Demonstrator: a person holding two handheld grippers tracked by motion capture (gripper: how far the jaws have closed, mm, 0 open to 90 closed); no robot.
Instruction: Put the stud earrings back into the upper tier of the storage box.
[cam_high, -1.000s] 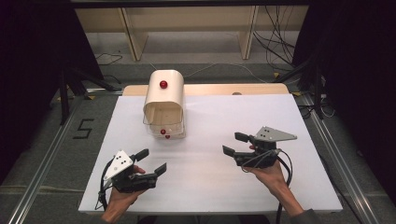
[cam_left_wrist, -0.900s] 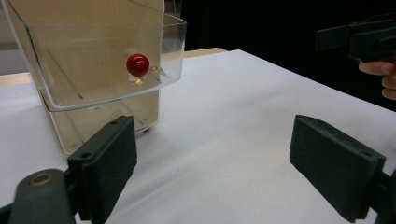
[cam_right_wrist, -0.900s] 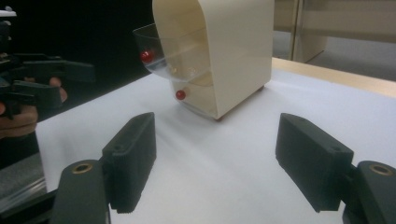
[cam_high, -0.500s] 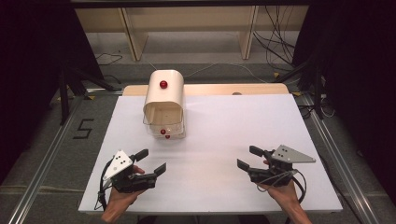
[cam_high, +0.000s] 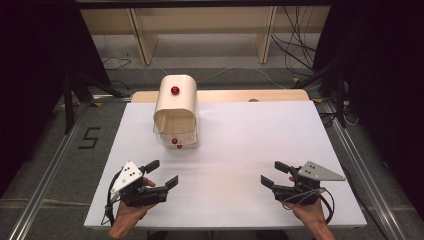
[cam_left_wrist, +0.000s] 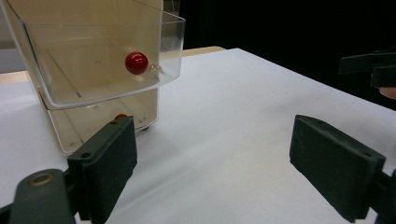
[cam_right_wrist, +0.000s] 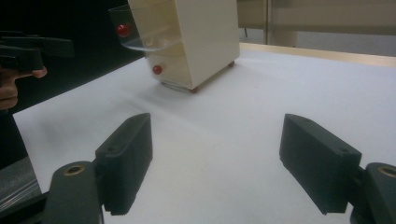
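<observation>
Everything is being placed here relative to the small cream cabinet (cam_high: 176, 111) standing at the far left part of the white table (cam_high: 260, 145).

On the near left of the cabinet, the left gripper (cam_high: 159, 175) is being held by a hand low over the table, well apart from the cabinet. Its jaws are being kept wide, and nothing is being held between them. In the left gripper view the cabinet (cam_left_wrist: 100, 70) is being seen just beyond the left jaw.

At the cabinet itself, the upper clear drawer (cam_high: 175, 131) is being shown pulled out toward the person, and a red knob (cam_high: 174, 141) is being seen on its front. A second red knob (cam_high: 179, 146) is being seen just under it, on the lower drawer, which is judged to be closed. One more red ball (cam_high: 175, 90) is being seen on top of the cabinet. Whether anything lies inside the open drawer cannot be told.

On the near right of the cabinet, farther from it than the left one, the right gripper (cam_high: 273, 174) is being held near the front edge of the table. Its jaws have just been opening and are now standing wide, with nothing between them.

As a judgement, the opening of the upper drawer is looking done, and both grippers are being held back from it. What is left, perhaps closing it, cannot be told.
</observation>
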